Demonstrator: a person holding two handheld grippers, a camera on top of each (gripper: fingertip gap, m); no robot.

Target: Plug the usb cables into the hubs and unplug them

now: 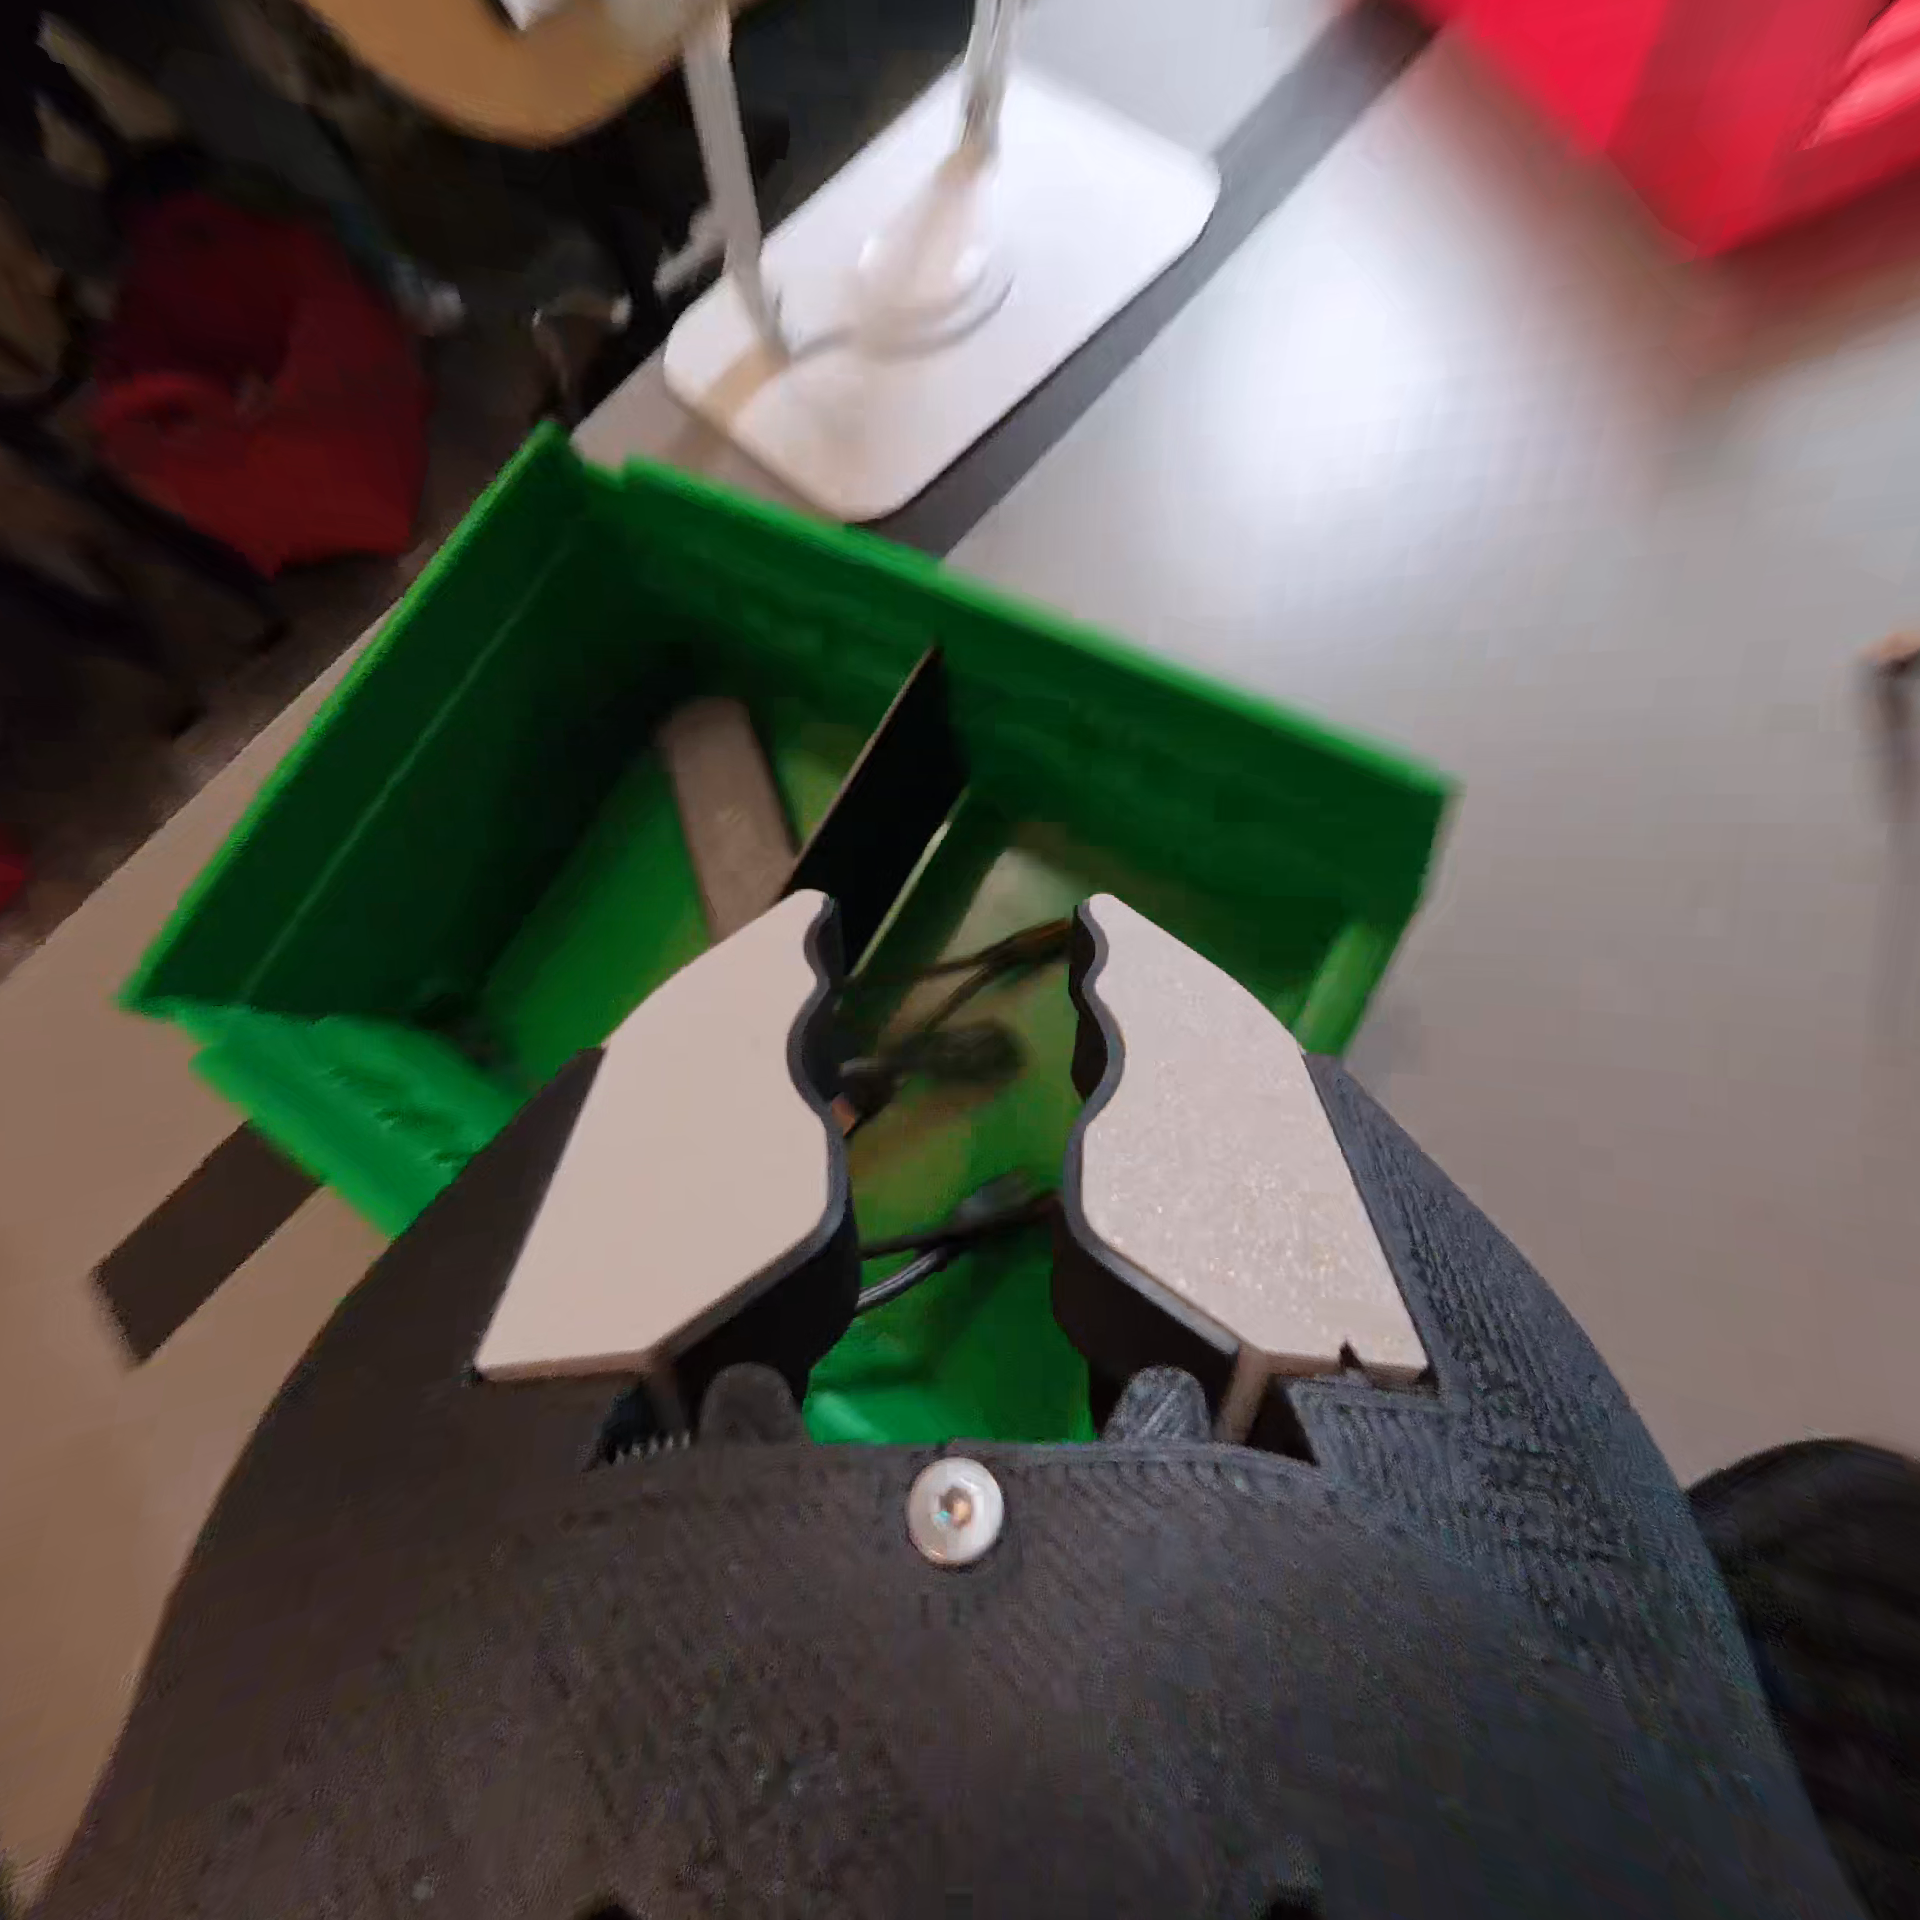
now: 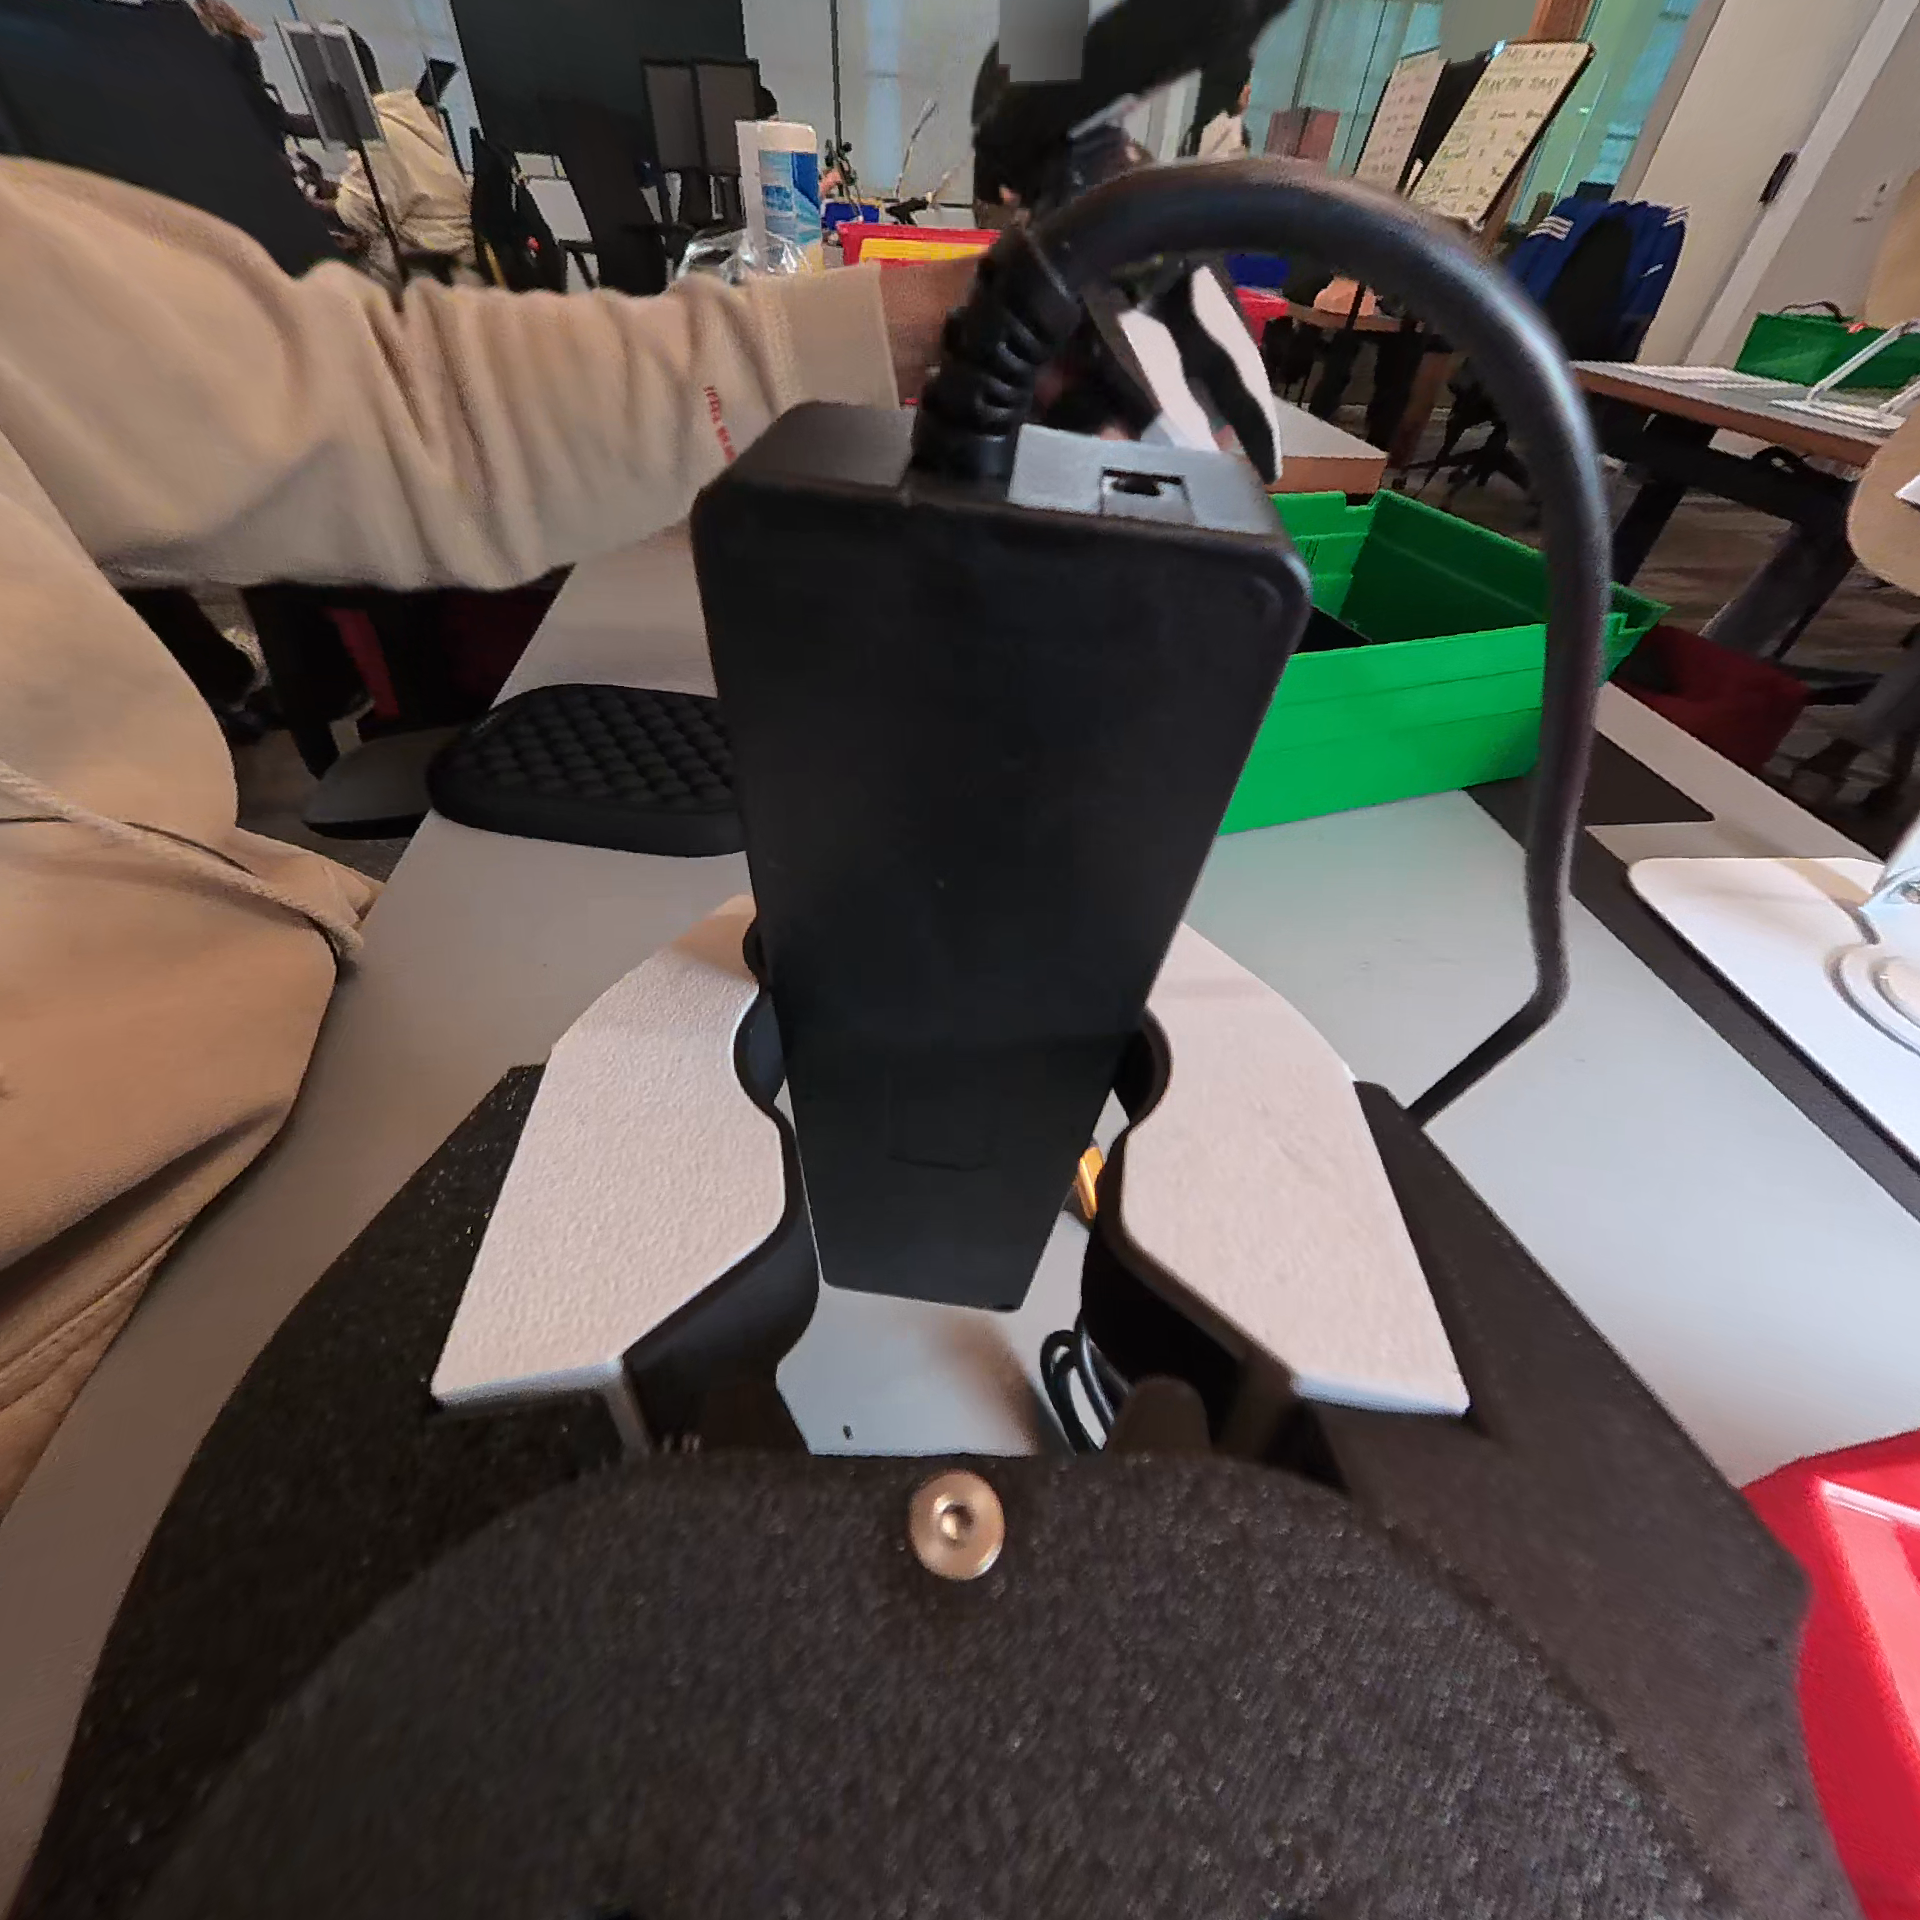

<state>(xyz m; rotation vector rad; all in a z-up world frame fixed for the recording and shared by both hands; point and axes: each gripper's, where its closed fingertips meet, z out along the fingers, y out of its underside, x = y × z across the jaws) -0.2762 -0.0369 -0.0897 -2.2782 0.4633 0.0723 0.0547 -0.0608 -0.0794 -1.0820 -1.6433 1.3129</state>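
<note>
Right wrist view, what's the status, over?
Right gripper shut on black hub, its cable looping overhead. Left gripper open, empty, above green bin of loose cables. Nothing blocking.

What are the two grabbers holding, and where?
Right gripper clamps the black hub by its lower end. Left gripper is open and empty above the green bin.

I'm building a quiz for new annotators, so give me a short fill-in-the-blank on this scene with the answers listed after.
1. The right tongs are shut on a black ____.
2. The left tongs hover, open, over a bin coloured ____.
3. The black cable arches over from the hub's ____ end.
4. Thin cables lie ____ the bin.

Missing words: hub; green; far; inside
</note>
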